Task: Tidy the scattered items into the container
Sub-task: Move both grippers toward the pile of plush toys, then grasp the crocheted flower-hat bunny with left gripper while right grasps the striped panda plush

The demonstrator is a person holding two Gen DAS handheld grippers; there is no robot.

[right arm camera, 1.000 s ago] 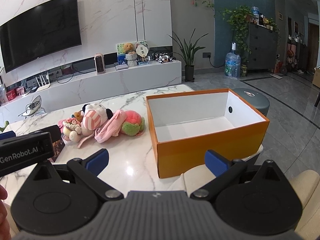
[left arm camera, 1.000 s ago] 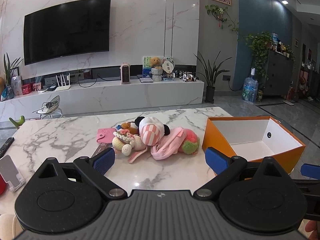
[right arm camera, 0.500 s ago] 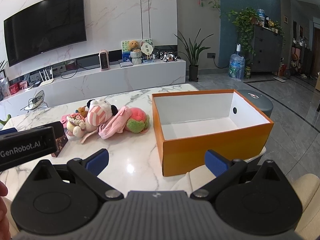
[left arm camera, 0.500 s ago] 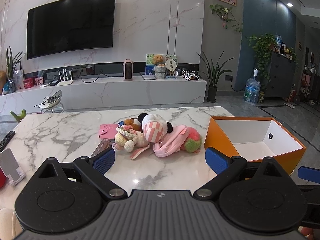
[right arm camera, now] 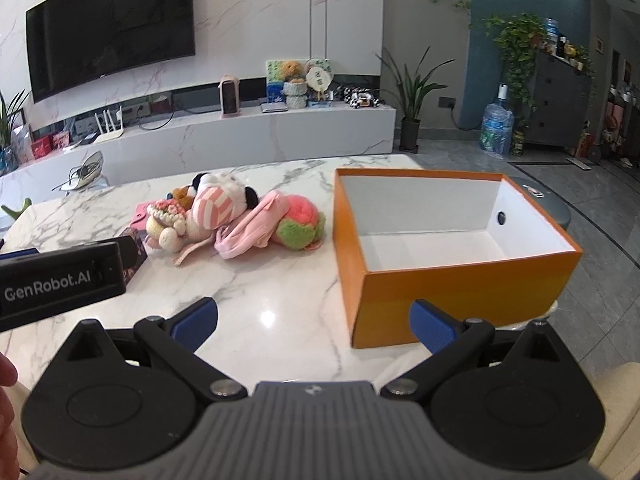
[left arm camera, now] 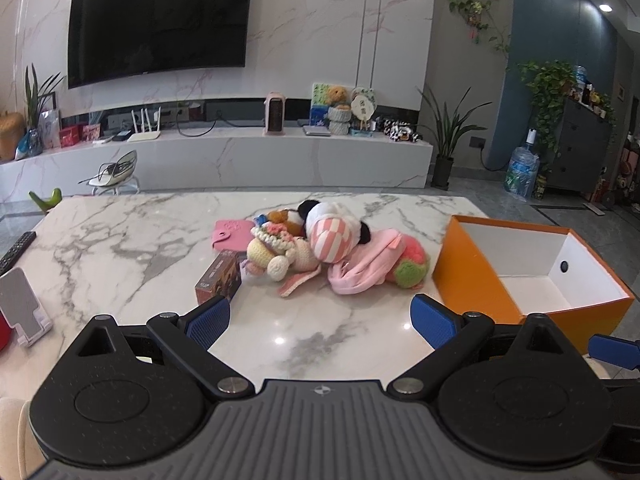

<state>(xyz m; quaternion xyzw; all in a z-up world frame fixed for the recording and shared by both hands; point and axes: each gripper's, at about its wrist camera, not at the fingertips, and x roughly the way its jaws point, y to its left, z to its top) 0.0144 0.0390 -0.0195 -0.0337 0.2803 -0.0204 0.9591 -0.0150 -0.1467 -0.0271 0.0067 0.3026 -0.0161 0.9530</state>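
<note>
A pile of soft toys lies mid-table: a panda in a pink checked outfit (left arm camera: 334,232), a cream crochet doll (left arm camera: 280,254), a pink backpack toy (left arm camera: 366,266) and a pink-green plush (left arm camera: 412,264). A pink wallet (left arm camera: 232,234) and a small dark box (left arm camera: 220,278) lie left of them. The empty orange box (left arm camera: 476,280) stands to the right, also in the right wrist view (right arm camera: 460,284). My left gripper (left arm camera: 320,318) is open and empty, short of the pile. My right gripper (right arm camera: 314,322) is open and empty before the orange box; the pile (right arm camera: 224,216) sits far left.
A white phone stand (left arm camera: 22,306) and a remote (left arm camera: 16,250) lie at the table's left edge. The left gripper's body (right arm camera: 60,280) shows at the left of the right wrist view. A TV console and plants stand beyond the marble table (left arm camera: 120,248).
Both cameras have shifted slightly, so the toys and the orange box sit a little nearer. Both grippers stay open and empty.
</note>
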